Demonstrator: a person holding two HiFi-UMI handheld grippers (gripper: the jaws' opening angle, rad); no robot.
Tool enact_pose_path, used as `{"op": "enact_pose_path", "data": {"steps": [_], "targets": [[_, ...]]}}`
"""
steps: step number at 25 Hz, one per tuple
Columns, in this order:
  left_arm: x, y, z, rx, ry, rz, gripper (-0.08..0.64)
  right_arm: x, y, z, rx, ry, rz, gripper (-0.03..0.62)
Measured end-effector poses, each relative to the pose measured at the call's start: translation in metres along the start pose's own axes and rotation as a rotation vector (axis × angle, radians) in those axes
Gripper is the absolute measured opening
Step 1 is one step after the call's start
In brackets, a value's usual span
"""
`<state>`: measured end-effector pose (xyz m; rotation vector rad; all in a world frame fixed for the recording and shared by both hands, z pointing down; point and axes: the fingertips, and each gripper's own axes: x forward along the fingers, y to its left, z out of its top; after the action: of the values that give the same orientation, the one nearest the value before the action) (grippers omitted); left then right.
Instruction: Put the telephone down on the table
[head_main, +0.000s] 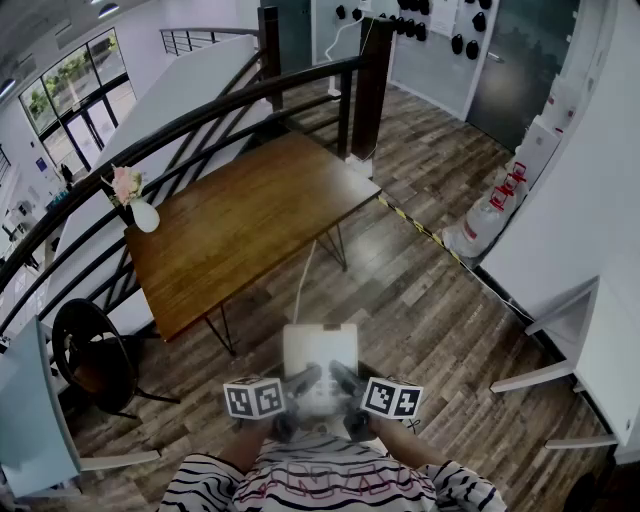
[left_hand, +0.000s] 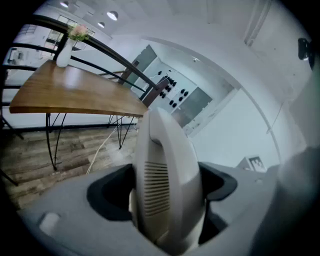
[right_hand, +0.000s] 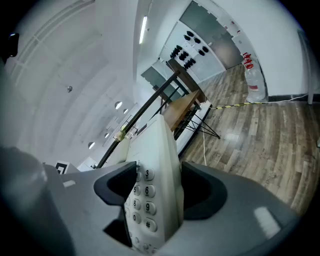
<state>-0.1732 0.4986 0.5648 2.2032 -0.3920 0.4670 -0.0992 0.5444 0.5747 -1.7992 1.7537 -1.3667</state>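
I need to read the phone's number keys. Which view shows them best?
The right gripper view: the telephone shows its keys close up, digits legible. The left gripper view shows only the telephone's slotted opposite side, no keys. The head view shows it from above, too small to read.

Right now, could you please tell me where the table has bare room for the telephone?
Nearly the whole table is bare, from its near edge to the end by the railing. Only the left corner holds a vase of flowers, so the telephone should fit anywhere else.
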Motion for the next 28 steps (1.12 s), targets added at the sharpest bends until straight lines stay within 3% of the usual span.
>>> {"op": "enact_pose_path", "data": {"steps": [6, 12, 19, 28], "targets": [[0.0, -0.002, -0.003, -0.008, -0.009, 0.008, 0.396, -0.003, 0.0, 0.001, -0.008, 0.007, 0.006, 0.282], [0.018, 0.016, 0.027, -0.016, -0.015, -0.001, 0.396, 0.028, -0.002, 0.026, -0.018, 0.007, -0.002, 0.284], [0.065, 0.054, 0.099, -0.016, -0.011, -0.032, 0.396, 0.097, -0.009, 0.087, -0.026, -0.009, -0.026, 0.284], [0.11, 0.121, 0.233, -0.018, -0.017, -0.044, 0.396, 0.218, 0.014, 0.185, -0.048, -0.012, -0.028, 0.284]]}}
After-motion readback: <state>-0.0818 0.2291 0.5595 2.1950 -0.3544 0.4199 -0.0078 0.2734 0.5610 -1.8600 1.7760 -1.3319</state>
